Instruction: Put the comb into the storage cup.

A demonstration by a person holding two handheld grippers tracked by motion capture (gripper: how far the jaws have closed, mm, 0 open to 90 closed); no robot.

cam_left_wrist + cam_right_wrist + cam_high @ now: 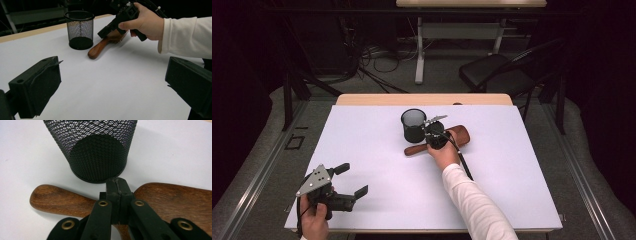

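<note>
Hairbrush (439,141), lying bristles-down just right of the mesh cup (413,125), likely to skid or knock it over if right gripper (117,195), jaws pressed together, pushes; left gripper (348,181) spread, idle.

One black mesh cup (413,125) at twelve o'clock of the desk's (362,150) centre, one wooden hairbrush (460,135) just beside it at four o'clock, two tongs, one (430,131) over the hairbrush, one (351,180) at seven o'clock, one folding chair (497,70) beyond at one o'clock
</note>
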